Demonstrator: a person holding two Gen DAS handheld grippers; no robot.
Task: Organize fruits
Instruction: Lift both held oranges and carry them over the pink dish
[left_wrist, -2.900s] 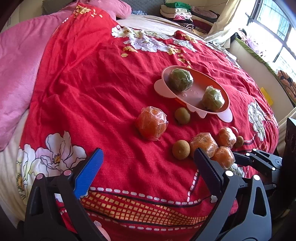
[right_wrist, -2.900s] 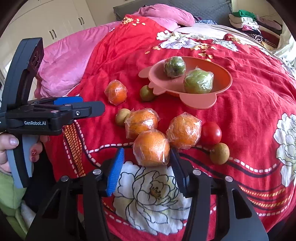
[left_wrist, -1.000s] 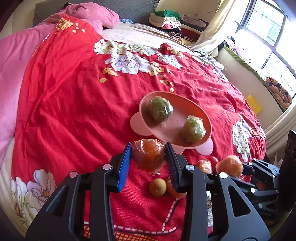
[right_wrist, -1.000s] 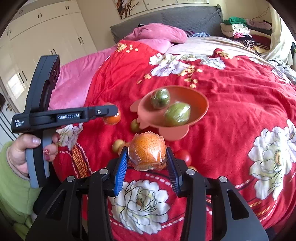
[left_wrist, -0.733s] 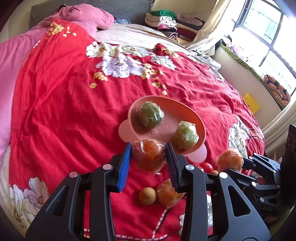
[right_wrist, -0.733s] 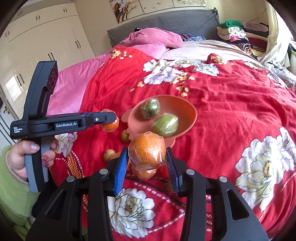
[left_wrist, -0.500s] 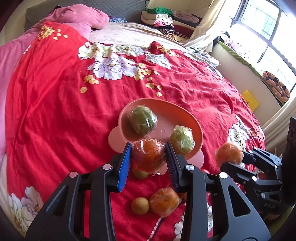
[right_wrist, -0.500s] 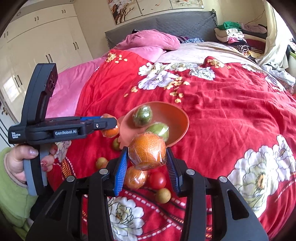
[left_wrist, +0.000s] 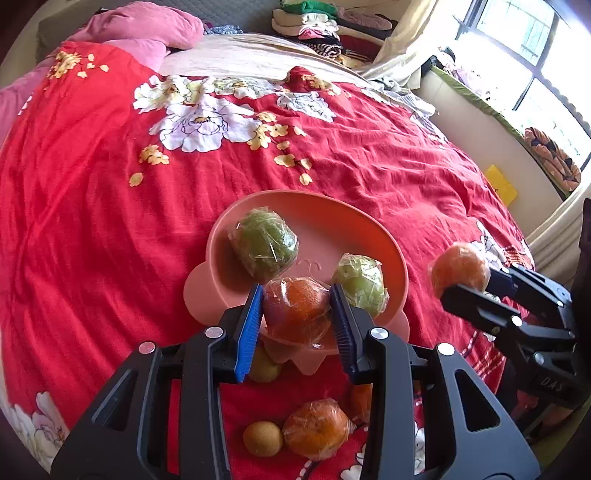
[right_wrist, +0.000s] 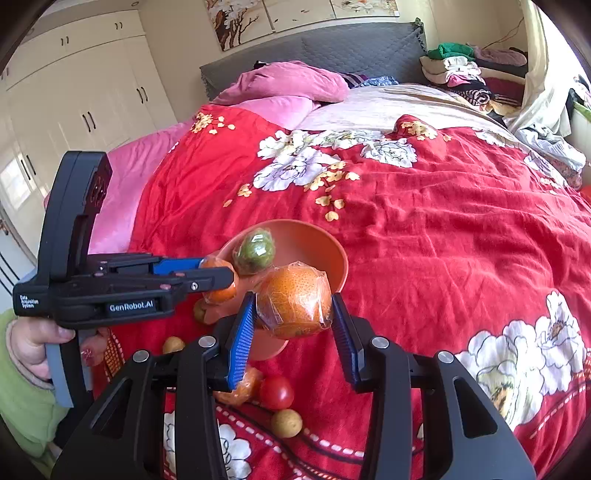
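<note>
A: How does the left gripper (left_wrist: 296, 314) sit?

B: It tilts steeply down over the near rim of the salmon-pink plastic bowl with ear-shaped tabs (left_wrist: 354, 225). Its blue-padded jaws are clenched on a plastic-wrapped orange (left_wrist: 297, 310), which hangs above the bowl's near edge. In the right wrist view a person's hand (right_wrist: 37, 343) in a green sleeve grips the handle from below, and the gripper body reaches level across the picture toward the bowl.

A: And the right gripper (right_wrist: 293, 321)?

B: It also points downward, less steeply, and grasps a second film-wrapped orange (right_wrist: 293, 301) between its pads, in front of the bowl's rim. From the left wrist view it comes in from the right, its orange held just off the bowl's right side.

A: What lies in the bowl?

B: Two green fruits in clear wrap (left_wrist: 264, 242), well inside. On the red flowered bedspread (left_wrist: 92, 221) near the bowl lie another wrapped orange (left_wrist: 317, 428), a small tan round fruit (left_wrist: 263, 437) and a red tomato (right_wrist: 276, 392).
</note>
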